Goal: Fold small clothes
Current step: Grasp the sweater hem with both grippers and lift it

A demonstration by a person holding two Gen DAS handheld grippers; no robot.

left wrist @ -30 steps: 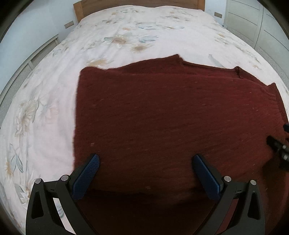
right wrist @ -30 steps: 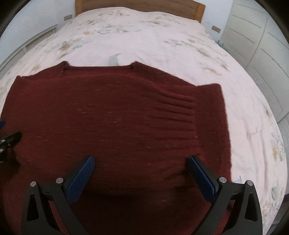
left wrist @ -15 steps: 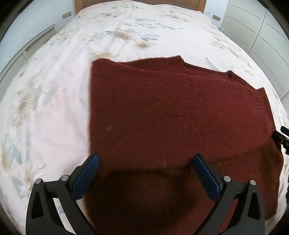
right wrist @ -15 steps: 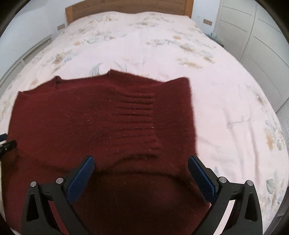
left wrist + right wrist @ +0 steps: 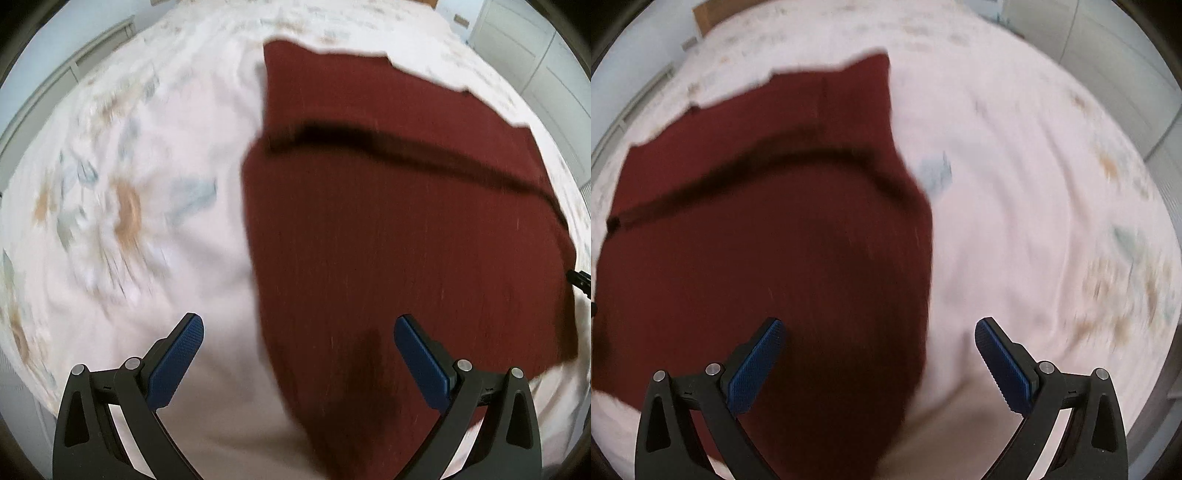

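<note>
A dark red knitted sweater (image 5: 399, 229) lies folded on the bed, its upper layer ending in a shadowed edge across the far part. It shows from the other side in the right wrist view as the same sweater (image 5: 768, 240). My left gripper (image 5: 298, 354) is open above the sweater's left edge, nothing between its blue pads. My right gripper (image 5: 879, 354) is open over the sweater's right edge, also holding nothing. Both views are motion-blurred.
The bed carries a pale floral cover (image 5: 122, 206), spreading widely to the left of the sweater and, as the same cover (image 5: 1034, 206), to its right. White wardrobe doors (image 5: 535, 55) stand at the right; a wooden headboard (image 5: 705, 14) is at the far end.
Both grippers have pulled back and swung outward, left one leftward, right one rightward. The sweater now sits off-centre in each view, with a folded edge showing across it.
</note>
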